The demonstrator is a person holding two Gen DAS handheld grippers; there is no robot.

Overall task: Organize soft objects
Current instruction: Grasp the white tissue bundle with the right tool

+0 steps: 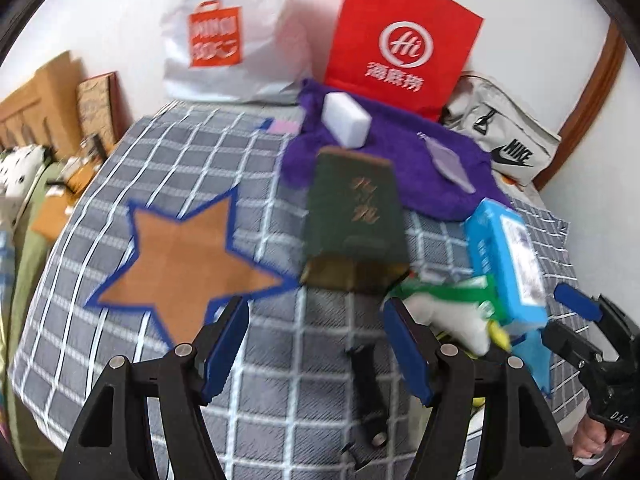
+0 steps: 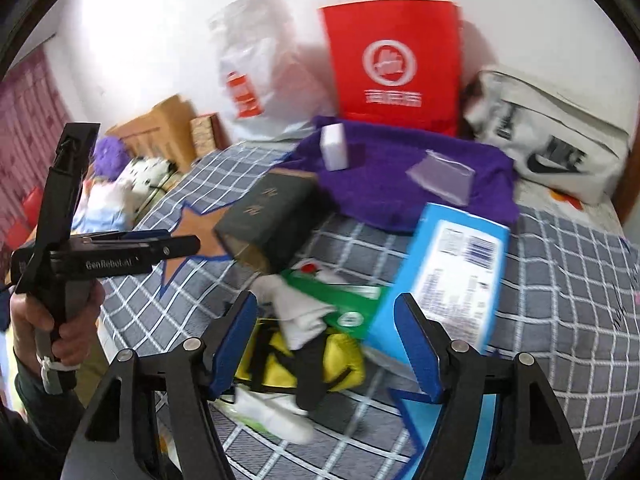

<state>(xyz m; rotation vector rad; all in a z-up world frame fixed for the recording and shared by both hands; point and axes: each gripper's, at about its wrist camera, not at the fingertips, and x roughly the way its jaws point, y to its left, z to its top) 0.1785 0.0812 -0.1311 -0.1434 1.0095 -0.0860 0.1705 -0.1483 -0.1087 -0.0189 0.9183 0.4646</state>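
Hovering over the checked bed cover, both claws stand apart with nothing between the pads. Landmark: the green book mid-bed.

Left claw hangs over bare cover below the book, beside the orange star patch. A black strap-like piece lies on the cover between its jaws, not gripped; what it is cannot be told. Right claw sits lower right of the book, jaws spread above the clutter pile.

Soft things:
- Purple towel, spread flat behind the book, touching the red paper bag. Likely light, floppy, fuzzy enough to hold well. Judgement: pinch a free edge or corner; the middle is loaded.
- White sponge block stands on the towel's near-left part. Probably very light and squashy; take it across the short sides, gentle squeeze.
- Small clear pouch also on the towel, right of the sponge. Probably slick and thin.
- White cloth draped over the yellow item, just below-right of the book, under the right claw. Limp; a bunched fold is the best hold.

Stiff neighbours: blue box and green pack, touching the cloth pile. Frames are blurred.
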